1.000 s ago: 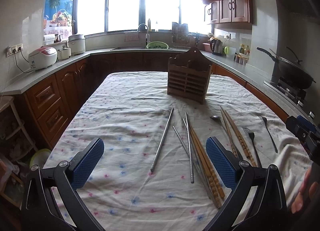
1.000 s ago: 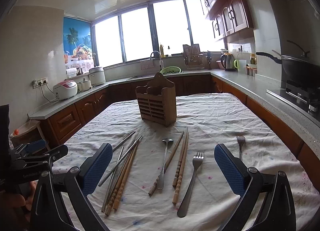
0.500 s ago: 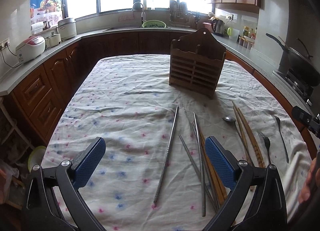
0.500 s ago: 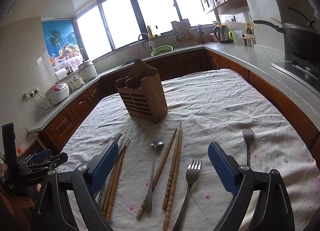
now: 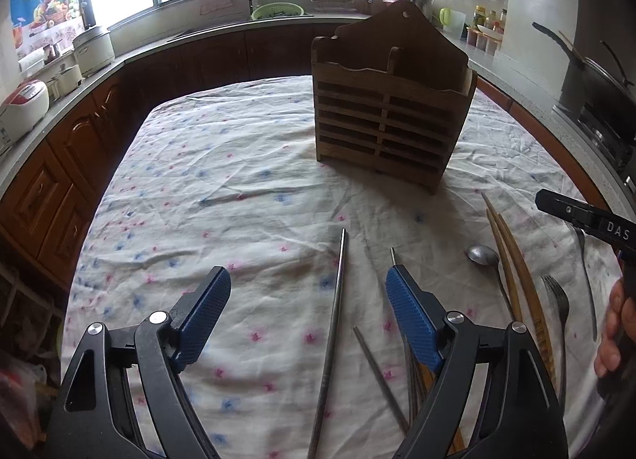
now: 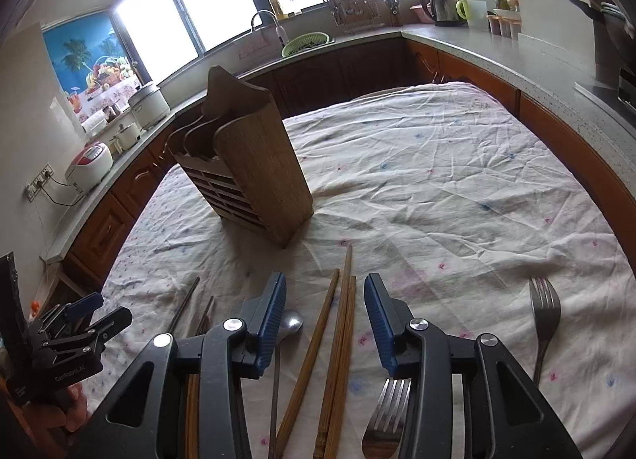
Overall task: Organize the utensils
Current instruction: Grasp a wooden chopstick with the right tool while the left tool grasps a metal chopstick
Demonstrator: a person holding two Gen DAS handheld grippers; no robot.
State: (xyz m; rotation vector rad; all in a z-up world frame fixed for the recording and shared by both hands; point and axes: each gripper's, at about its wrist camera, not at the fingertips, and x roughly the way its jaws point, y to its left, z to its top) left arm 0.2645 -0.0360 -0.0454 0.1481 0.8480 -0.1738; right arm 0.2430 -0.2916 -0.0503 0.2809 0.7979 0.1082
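The right gripper [image 6: 325, 320] hung low over the wooden chopsticks [image 6: 338, 343], its jaws closing with the sticks between them, though the blue pads had not yet pressed on the wood. The left gripper [image 5: 308, 314] was narrowing too, wide still, with one steel chopstick [image 5: 332, 339] lying loose between its jaws.

I would judge the wooden sticks light, stiff and fairly grippy; taken near mid-length, a pair should lift level. The steel one looked slick and thin against the rumpled tablecloth [image 6: 437, 188], so it might roll or slip unless pinched squarely across its shaft.

A spoon [image 6: 290, 324] lay just beside the right gripper's left finger, and a fork [image 6: 387, 411] showed under its right finger, so a stray catch seemed possible. Another fork [image 6: 544, 320] lay well apart to the right.

The wooden utensil holder [image 5: 391, 109] stood upright further up the table, with bare cloth between it and the cutlery. Its slots opened upward and looked unobstructed from above.
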